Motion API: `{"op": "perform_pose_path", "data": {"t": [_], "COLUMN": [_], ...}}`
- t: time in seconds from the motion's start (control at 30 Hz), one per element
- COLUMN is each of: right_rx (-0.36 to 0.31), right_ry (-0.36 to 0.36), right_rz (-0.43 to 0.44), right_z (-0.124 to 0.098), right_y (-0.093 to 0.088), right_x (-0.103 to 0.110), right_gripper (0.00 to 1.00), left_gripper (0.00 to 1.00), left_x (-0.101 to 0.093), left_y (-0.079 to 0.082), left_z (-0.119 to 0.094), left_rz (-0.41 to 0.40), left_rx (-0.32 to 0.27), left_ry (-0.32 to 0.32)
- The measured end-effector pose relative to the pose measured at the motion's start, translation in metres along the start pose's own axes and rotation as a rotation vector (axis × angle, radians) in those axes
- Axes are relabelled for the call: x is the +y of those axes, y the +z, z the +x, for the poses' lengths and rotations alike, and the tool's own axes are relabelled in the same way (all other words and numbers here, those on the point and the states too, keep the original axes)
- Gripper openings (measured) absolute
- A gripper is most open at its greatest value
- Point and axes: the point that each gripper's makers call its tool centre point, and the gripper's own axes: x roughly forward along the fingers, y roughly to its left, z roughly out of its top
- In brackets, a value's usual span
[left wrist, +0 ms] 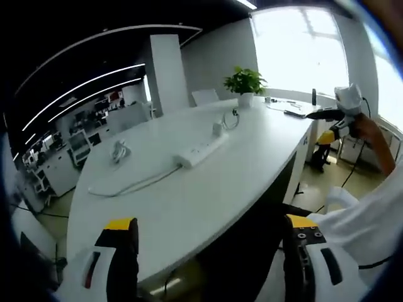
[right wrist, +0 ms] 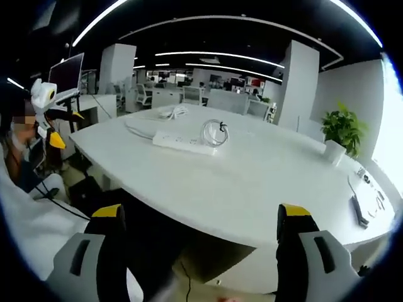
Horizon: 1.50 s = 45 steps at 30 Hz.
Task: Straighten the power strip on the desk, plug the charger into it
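Tongs first: my left gripper [left wrist: 211,251] has its two yellow-tipped black jaws spread wide apart with nothing between them, and my right gripper [right wrist: 200,242] is the same, released and empty. Both hover at the near edge of the large white oval desk [left wrist: 208,189], not touching it.

Well ahead of my left jaws, out on the desk, lies the long white power strip [left wrist: 203,151], set at a slant to the desk edge, with its white cable [left wrist: 126,185] trailing toward the left. Just beyond the strip's far end I see the small white charger with its coiled cable [left wrist: 228,121]. Off to the left of the strip sits a loose bundle of white cable [left wrist: 119,151]. A green potted plant in a white pot [left wrist: 244,85] stands at the far end.

In the right gripper view, the power strip [right wrist: 184,143] lies far ahead, slightly left of my jaws, and the charger's coiled cable [right wrist: 214,133] stands touching or just behind its right end. My other gripper [right wrist: 47,104] shows at the left of that view, above a white sleeve.
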Motion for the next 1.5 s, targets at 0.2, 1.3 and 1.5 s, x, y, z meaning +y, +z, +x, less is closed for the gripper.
{"op": "perform_pose_path", "data": {"t": [0.2, 1.3, 1.5], "right_rx": [0.015, -0.024, -0.042], "right_ry": [0.001, -0.015, -0.012], "right_rz": [0.058, 0.043, 0.05], "right_z": [0.0, 0.004, 0.005], "right_y": [-0.009, 0.002, 0.007], "right_x": [0.001, 0.009, 0.011], "right_gripper": [0.97, 0.88, 0.88], "left_gripper": [0.96, 0.92, 0.92], "left_x": [-0.002, -0.011, -0.01], "left_y": [0.001, -0.004, -0.003], "left_z": [0.002, 0.004, 0.003], "left_rz": [0.0, 0.02, 0.019], "left_rx": [0.001, 0.028, 0.025], "left_ry": [-0.002, -0.035, -0.035]}}
